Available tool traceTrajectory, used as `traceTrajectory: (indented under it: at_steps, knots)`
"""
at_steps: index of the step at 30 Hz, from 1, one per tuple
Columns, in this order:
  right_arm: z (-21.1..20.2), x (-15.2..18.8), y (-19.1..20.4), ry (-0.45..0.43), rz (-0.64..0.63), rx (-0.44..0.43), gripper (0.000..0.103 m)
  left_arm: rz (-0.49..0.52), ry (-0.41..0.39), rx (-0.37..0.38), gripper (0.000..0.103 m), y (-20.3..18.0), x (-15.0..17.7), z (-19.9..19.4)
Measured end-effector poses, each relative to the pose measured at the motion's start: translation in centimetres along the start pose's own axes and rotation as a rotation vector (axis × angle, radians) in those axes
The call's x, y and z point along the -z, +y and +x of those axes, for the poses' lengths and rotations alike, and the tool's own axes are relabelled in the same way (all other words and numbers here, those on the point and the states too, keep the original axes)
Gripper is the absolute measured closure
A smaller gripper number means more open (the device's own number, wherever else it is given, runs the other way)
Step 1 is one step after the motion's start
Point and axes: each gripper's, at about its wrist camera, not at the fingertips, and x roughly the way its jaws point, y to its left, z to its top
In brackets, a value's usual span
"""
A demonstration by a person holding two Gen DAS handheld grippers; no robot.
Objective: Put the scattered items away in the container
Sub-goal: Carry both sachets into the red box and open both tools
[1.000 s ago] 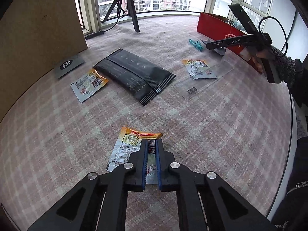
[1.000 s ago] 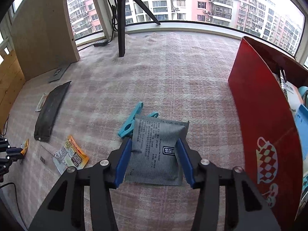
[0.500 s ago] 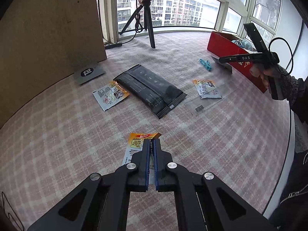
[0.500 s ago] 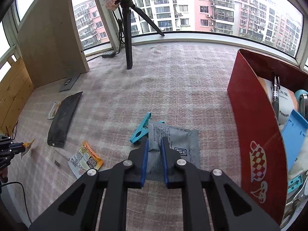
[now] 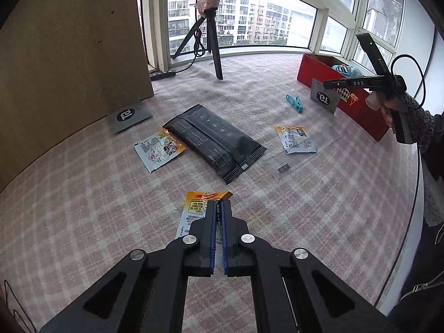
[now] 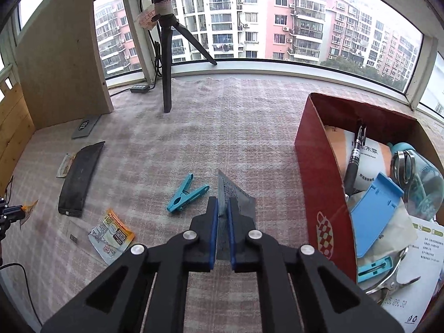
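Note:
My left gripper (image 5: 219, 204) is shut on an orange and white sachet (image 5: 195, 208), lifted above the checked cloth. My right gripper (image 6: 222, 202) is shut on a grey sachet (image 6: 236, 194), raised just left of the red box (image 6: 319, 183); it also shows in the left wrist view (image 5: 323, 97) hanging in front of the box (image 5: 358, 108). On the cloth lie a black pack (image 5: 213, 141), two more orange sachets (image 5: 159, 148) (image 5: 295, 138), a clear sleeve (image 5: 294, 161), a grey card (image 5: 129, 115) and a blue clip (image 6: 187, 193).
The red box holds a pen (image 6: 353, 155), a blue stand (image 6: 374, 211), a bottle (image 6: 419, 177) and papers. A tripod (image 6: 168, 63) stands at the back by the window. A wooden panel (image 5: 69, 55) rises at the left. A power strip (image 6: 140, 88) lies near the tripod.
Both grippers have risen with their sachets. The right gripper closed on the grey sachet, lifted it off the cloth and tilted it on edge beside the red box.

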Motion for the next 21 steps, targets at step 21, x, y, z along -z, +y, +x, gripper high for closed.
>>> traceTrajectory:
  at_steps: [21]
  knots:
    - [-2.8, -0.5, -0.4, -0.045, 0.013, -0.047, 0.096, -0.071, -0.077, 0.027, 0.101, 0.7, -1.5, -2.5]
